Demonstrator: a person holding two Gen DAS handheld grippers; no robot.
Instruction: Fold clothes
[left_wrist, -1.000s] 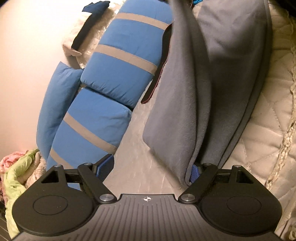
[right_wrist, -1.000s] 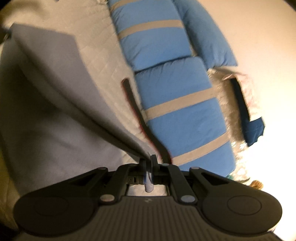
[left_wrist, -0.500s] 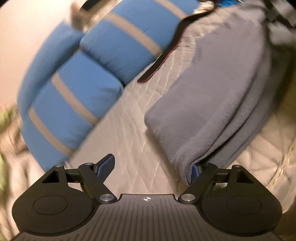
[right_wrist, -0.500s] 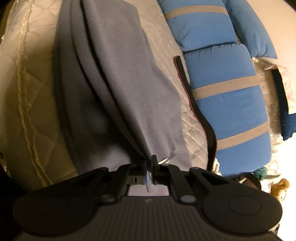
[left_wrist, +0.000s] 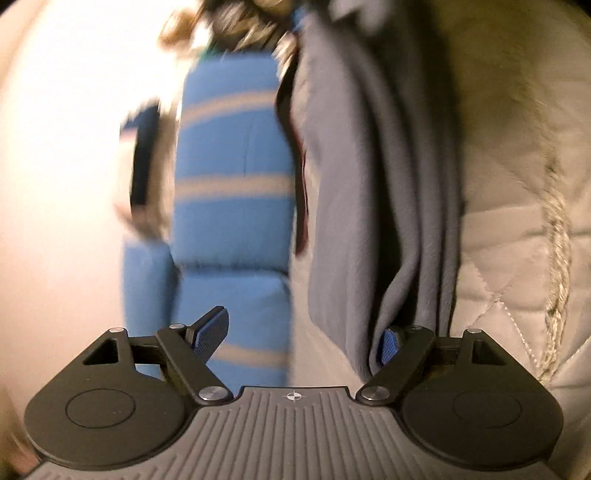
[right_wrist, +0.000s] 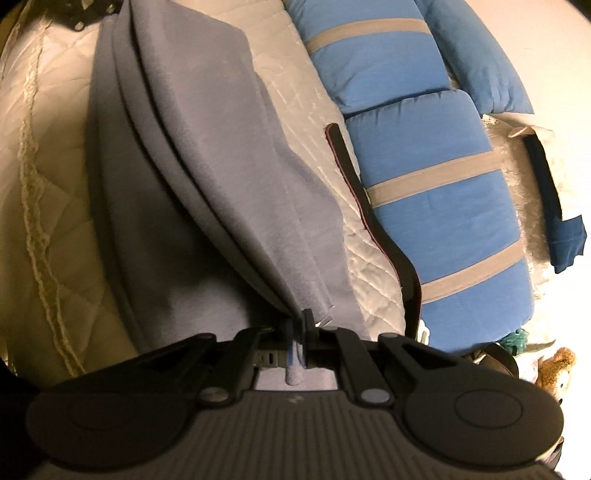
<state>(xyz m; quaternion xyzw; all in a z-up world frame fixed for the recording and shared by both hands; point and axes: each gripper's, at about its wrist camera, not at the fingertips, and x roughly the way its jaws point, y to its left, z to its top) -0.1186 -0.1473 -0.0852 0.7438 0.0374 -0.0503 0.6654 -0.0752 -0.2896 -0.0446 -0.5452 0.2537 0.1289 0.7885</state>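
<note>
Left hand-held gripper (left_wrist: 301, 338) spread wide, holding nothing; its right finger touches the hanging edge of the soft grey fleece garment (left_wrist: 354, 192), left finger free in front of the blue cushions with beige stripes (left_wrist: 232, 147). View blurred. Garment lies folded lengthwise in layers on the cream quilted bed cover (right_wrist: 48, 155), beside a dark strap with red edging (right_wrist: 373, 218). Right hand-held gripper (right_wrist: 297, 332) clamped tight on the garment's corner, lifting the top layer. Small brown teddy bear (right_wrist: 557, 369) far right.
</note>
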